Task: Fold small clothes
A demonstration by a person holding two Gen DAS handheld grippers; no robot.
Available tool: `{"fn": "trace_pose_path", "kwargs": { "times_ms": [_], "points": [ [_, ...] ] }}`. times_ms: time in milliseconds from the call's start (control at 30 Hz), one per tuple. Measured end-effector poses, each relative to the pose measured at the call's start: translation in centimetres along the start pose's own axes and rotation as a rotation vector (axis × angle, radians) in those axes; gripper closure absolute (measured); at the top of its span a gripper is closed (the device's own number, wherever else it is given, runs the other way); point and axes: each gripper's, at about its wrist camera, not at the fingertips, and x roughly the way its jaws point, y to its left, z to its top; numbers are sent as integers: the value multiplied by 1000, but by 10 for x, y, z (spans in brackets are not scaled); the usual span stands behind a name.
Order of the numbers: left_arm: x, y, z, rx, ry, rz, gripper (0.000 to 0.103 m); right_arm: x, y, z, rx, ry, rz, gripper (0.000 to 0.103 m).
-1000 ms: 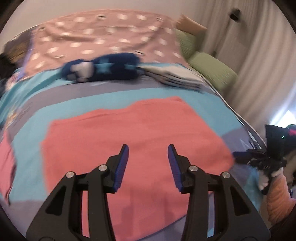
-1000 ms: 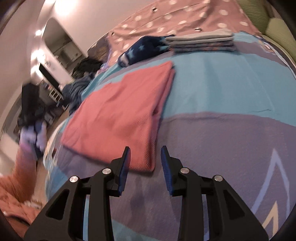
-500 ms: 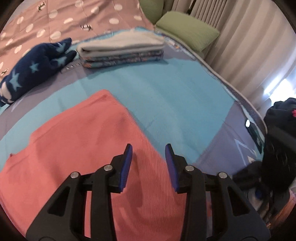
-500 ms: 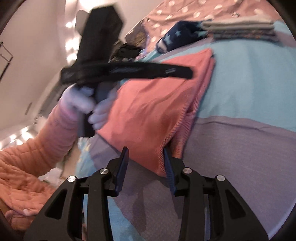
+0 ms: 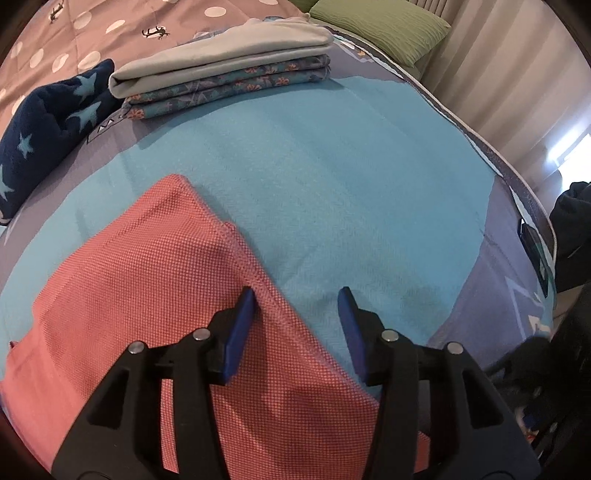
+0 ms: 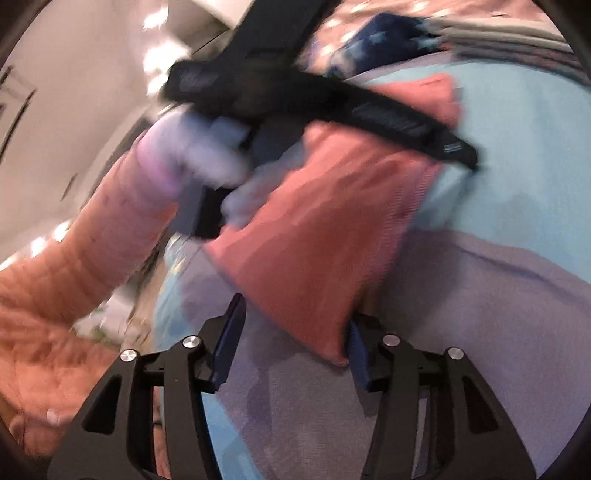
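Note:
A salmon-pink folded cloth (image 5: 155, 280) lies flat on the blue and purple bedspread (image 5: 351, 192). My left gripper (image 5: 297, 325) is open, low over the cloth's right edge, which runs between its fingers. In the right wrist view the same cloth (image 6: 317, 240) shows, with its near corner between the fingers of my open right gripper (image 6: 291, 339). The left gripper's body (image 6: 332, 99) and the gloved hand holding it cross above the cloth, blurred.
A stack of folded clothes (image 5: 225, 77), grey on top of floral blue, sits at the far side of the bed. A navy star-patterned garment (image 5: 48, 129) lies left of it. Green pillows (image 5: 380, 26) are at the headboard corner. The bed's edge (image 5: 517, 184) runs down the right.
My left gripper swung right and dropped lower, from over the cloth's middle to its right edge. My right gripper moved in on the cloth's near corner, and its jaws widened.

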Motion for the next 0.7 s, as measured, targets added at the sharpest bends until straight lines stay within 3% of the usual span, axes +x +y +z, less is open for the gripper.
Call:
{"fn": "trace_pose_path", "kwargs": {
  "times_ms": [67, 200, 233, 333, 500, 600, 700],
  "points": [
    [-1, 3, 0, -14, -2, -28, 56, -1, 4, -4, -37, 17, -3, 50],
    [-1, 8, 0, -29, -20, -57, 56, -11, -9, -4, 42, -20, 64, 50],
    [-1, 7, -1, -22, -30, -52, 56, -13, -10, -2, 57, -36, 42, 51],
    [-10, 0, -9, 21, -86, -20, 56, -40, -6, -7, 42, -137, -132, 51],
    [-63, 1, -39, -8, -245, -45, 56, -102, -34, -4, 236, -384, -194, 51],
    [-83, -3, -71, -17, -250, -84, 57, -106, -59, 15, 367, -413, -230, 51],
    [-83, -30, -101, 58, -213, -110, 57, -87, -84, 56, 423, -374, -248, 50]
  ]
}}
